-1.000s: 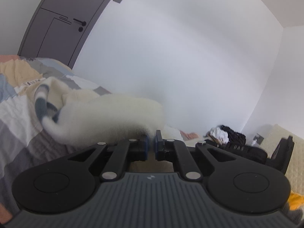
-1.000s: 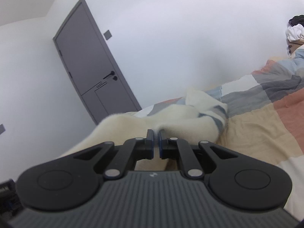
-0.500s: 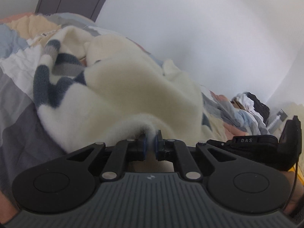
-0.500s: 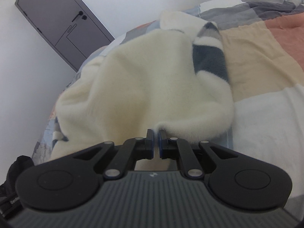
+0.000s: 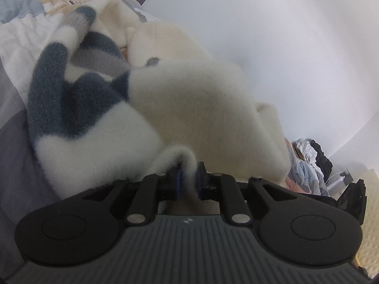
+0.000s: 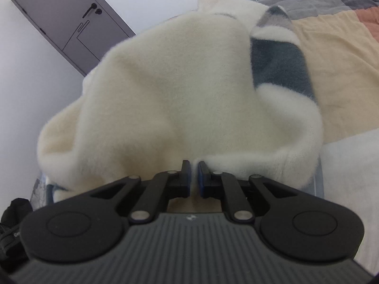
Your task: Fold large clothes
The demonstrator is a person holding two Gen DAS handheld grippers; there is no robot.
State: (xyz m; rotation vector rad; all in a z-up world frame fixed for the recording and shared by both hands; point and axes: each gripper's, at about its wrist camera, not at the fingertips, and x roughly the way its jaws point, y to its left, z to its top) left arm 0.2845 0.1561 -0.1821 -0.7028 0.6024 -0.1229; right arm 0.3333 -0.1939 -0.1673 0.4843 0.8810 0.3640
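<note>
My left gripper (image 5: 188, 181) has its jaws opening, a rolled hem of the fleece garment (image 5: 194, 108) still sits between the blue pads; whether they still press on it, can't tell. My right gripper (image 6: 193, 177) is clenched to a thin slit, cream fleece edge pinched between the pads right at the tips. The garment (image 6: 180, 90) is heaped on the bed, cream body bunched up in front of both jaws, blocking most of what lies behind. Its sleeve with dark blue and grey bands (image 5: 61, 87) is draped over the left side of the heap in the left view; the same banded sleeve (image 6: 279, 59) lies on the right side in the right view. Underneath: patchwork quilt (image 6: 336, 54), blocks of beige, salmon, grey, white. Room: plain white wall (image 5: 272, 35). Right view only: grey door (image 6: 64, 16) with black handle, upper left, and a black object (image 6: 11, 222) at the lower left edge, too cropped to identify. Left view only: pile of mixed clothes (image 5: 308, 156) at right past the garment, a black device (image 5: 353, 201) by the right edge, and a cream textured panel (image 5: 369, 232) beside it.
</note>
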